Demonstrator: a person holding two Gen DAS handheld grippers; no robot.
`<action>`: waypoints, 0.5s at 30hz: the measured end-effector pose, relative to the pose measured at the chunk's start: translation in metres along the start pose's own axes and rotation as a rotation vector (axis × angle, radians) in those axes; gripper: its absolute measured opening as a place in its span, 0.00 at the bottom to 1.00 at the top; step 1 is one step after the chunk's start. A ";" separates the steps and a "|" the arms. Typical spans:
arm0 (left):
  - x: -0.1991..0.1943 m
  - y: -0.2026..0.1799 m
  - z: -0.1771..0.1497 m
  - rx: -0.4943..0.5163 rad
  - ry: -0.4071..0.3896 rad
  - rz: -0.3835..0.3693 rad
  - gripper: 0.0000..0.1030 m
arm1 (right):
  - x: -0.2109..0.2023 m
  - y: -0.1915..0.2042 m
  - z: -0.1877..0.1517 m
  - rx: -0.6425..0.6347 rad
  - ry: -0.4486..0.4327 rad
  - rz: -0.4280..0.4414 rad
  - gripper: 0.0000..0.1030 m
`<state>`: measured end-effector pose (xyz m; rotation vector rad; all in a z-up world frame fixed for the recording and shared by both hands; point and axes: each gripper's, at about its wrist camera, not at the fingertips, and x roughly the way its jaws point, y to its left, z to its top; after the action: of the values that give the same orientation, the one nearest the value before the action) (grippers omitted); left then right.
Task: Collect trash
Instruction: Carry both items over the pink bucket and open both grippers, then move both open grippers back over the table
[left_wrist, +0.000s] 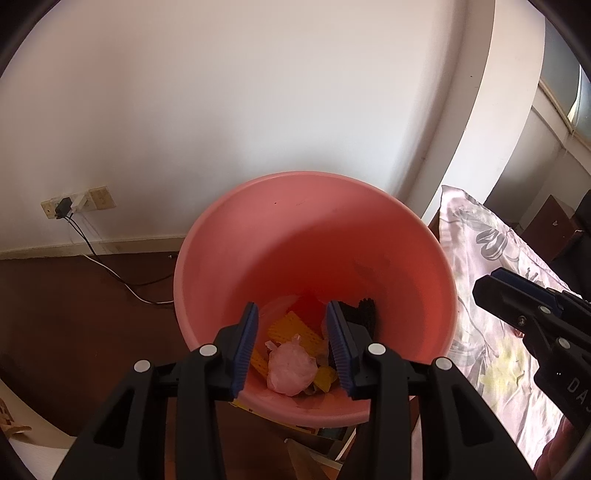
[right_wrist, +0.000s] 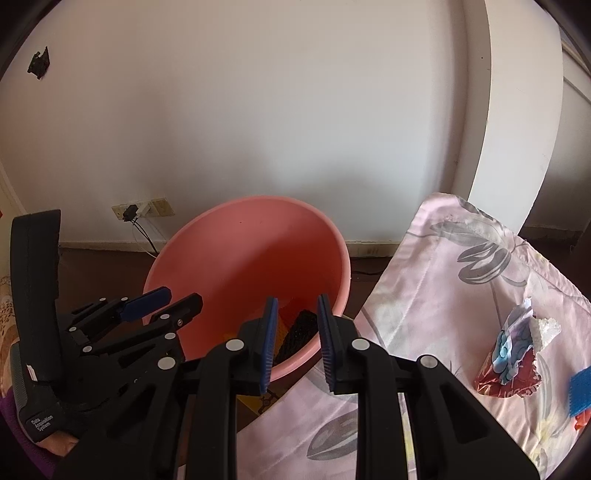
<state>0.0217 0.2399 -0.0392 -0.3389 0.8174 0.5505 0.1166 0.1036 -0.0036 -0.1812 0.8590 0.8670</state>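
Two tools are held over a pink bucket (left_wrist: 369, 236) that stands on a dark floor (left_wrist: 74, 295) against a white wall (left_wrist: 221, 110). The left tool (left_wrist: 291, 343) is pointed down into the mouth of the bucket, and its blue pads (left_wrist: 245, 347) stand well apart with nothing pressed between them. A crumpled pink bag (left_wrist: 290, 365) is seen through the gap, lying at the bottom of the bucket, apart from the pads. Yellow ridged pieces (left_wrist: 295, 326) lie under and around the bag, and a black ridged piece (left_wrist: 364, 314) leans against the inner wall to the right of them.

The right tool (right_wrist: 297, 339) is held above the near rim of the bucket, beside a bed covered with a pale flowered sheet (right_wrist: 424, 295). Its pads are set a narrow gap apart, and nothing is gripped by them; only the bucket's inside and the black piece are seen through the gap. In the right wrist view the left tool shows at the left edge, over the bucket's left rim.

More trash is left on the sheet, well to the right of the bucket: a crumpled printed wrapper (right_wrist: 511, 354) with a white foam scrap (right_wrist: 546, 330) touching its upper edge, and a blue ridged piece (right_wrist: 580, 397) at the edge of the picture, with something orange (right_wrist: 581, 424) just below it.

A wall socket (left_wrist: 98, 199) with a plugged-in charger (left_wrist: 63, 207) is seen low on the wall, left of the bucket, and its cable (left_wrist: 107, 273) runs down across the floor.
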 end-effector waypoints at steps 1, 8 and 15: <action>-0.001 -0.001 0.000 0.003 -0.001 -0.001 0.36 | -0.002 -0.001 -0.001 0.007 -0.002 0.000 0.22; -0.009 -0.011 0.000 0.019 -0.013 -0.012 0.36 | -0.017 -0.013 -0.007 0.046 -0.013 -0.005 0.22; -0.014 -0.028 -0.003 0.057 -0.017 -0.028 0.36 | -0.033 -0.032 -0.018 0.097 -0.013 -0.016 0.22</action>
<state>0.0290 0.2113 -0.0284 -0.2925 0.8090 0.5028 0.1178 0.0551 0.0022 -0.0977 0.8840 0.8086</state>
